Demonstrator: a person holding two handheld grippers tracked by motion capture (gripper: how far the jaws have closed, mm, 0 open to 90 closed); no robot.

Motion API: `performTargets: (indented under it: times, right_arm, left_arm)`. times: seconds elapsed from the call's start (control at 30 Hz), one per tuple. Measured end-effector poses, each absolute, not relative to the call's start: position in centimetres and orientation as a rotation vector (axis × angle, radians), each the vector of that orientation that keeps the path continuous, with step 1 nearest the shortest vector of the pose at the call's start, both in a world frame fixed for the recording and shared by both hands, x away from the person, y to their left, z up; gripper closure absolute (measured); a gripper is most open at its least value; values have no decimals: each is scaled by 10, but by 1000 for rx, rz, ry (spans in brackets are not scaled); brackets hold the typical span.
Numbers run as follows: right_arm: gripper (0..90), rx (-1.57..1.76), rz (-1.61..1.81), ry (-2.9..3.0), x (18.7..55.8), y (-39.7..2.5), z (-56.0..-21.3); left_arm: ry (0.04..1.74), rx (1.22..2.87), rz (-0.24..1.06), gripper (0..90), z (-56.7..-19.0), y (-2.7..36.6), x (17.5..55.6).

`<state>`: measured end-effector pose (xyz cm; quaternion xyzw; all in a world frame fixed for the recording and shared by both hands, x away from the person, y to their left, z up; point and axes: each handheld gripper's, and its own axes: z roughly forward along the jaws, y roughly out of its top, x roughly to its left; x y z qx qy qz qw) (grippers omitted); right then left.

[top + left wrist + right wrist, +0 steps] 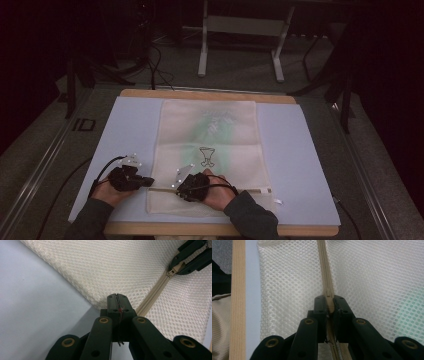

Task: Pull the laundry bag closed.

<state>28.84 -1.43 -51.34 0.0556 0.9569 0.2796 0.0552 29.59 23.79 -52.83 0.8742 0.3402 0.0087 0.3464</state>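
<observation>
At about seven o'clock on the pale blue table mat (125, 125), the left gripper (117, 298) pinches the corner of the flat cream mesh zip bag (210, 145) lying mid-mat, while at six o'clock the right gripper (329, 305) clamps its beige zip slider (329, 301)

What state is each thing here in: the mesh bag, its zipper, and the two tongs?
Mesh bag: lying flat on the blue mat.
Zipper: closed ahead of the right tongs; behind them I cannot tell.
Zipper pull: pinched between the right tongs' jaws.
Left tongs: shut on the bag's edge at the zipper's end.
Right tongs: shut on the pull.
</observation>
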Motion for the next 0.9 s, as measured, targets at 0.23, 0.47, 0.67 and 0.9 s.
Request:
performTargets:
  times: [0.23,0.47,0.67,0.9]
  right_arm:
    - [820,176,854,2908,289,-18,-513]
    - [820,175,844,2909,289,-22,-513]
    - [820,185,840,2908,289,-27,-513]
    - [820,188,838,2909,289,-30,-512]
  left_arm:
    - [884,2268,21,900,-528,238,296]
    - [883,2269,22,900,-528,238,296]
    - [885,2267,21,900,-528,238,296]
    - [886,2267,22,900,-528,238,296]
